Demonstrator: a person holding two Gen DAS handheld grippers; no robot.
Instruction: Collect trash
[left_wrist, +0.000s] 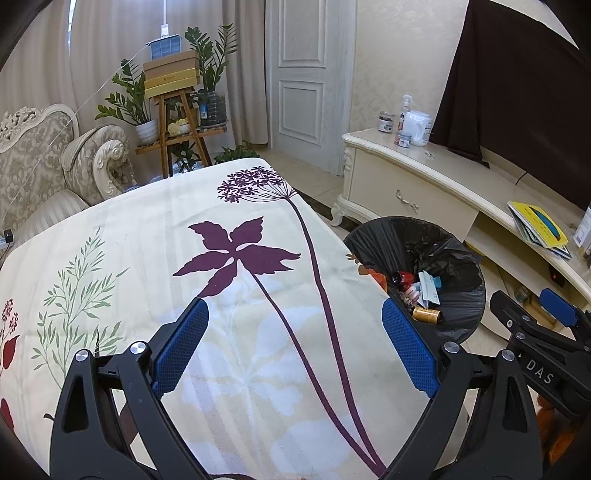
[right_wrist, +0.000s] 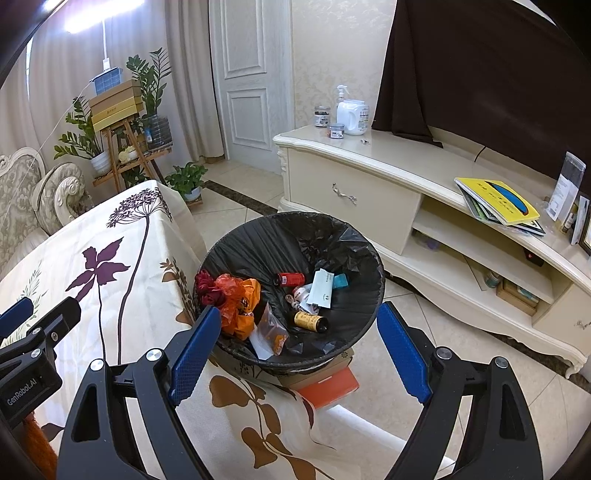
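Trash already fills the bottom of the bin (right_wrist: 258, 236), which stands just right of the table — a red bottle (right_wrist: 290, 278), a gold can (right_wrist: 308, 320), a white envelope (right_wrist: 322, 290), an orange bag (right_wrist: 238, 299) and a clear packet (right_wrist: 273, 328) lie inside its black liner. The tablecloth (left_wrist: 147, 236) shows nothing left to pick up in either view. Both tools hang with jaws spread wide and nothing between them: the left gripper (left_wrist: 295, 328) over the cloth, the right gripper (right_wrist: 295, 332) over the bin's near rim. By my reading the collecting is finished or nearly so — unless scraps lie out of view.
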